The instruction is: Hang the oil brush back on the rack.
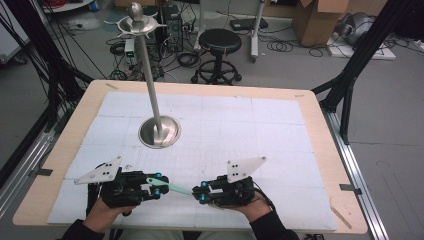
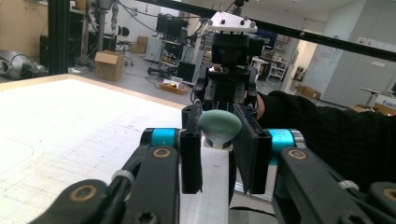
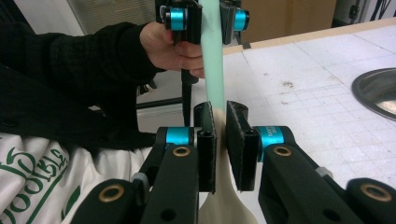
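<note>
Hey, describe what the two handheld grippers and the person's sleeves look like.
Both the left gripper and right gripper are black with bright blue collars at the jaw bases and brass-coloured pivot rings, each topped by a grey three-cornered plate. The sleeves are black.

I see even, bright overhead light and soft shadows under each claw; my claw views blur close up, sharpening beyond.

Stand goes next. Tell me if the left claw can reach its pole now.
Probably not yet: the left claw is shut on the green utensil, shared with the right claw. The mat toward the pole lies bare, so once freed, likely yes.
</note>
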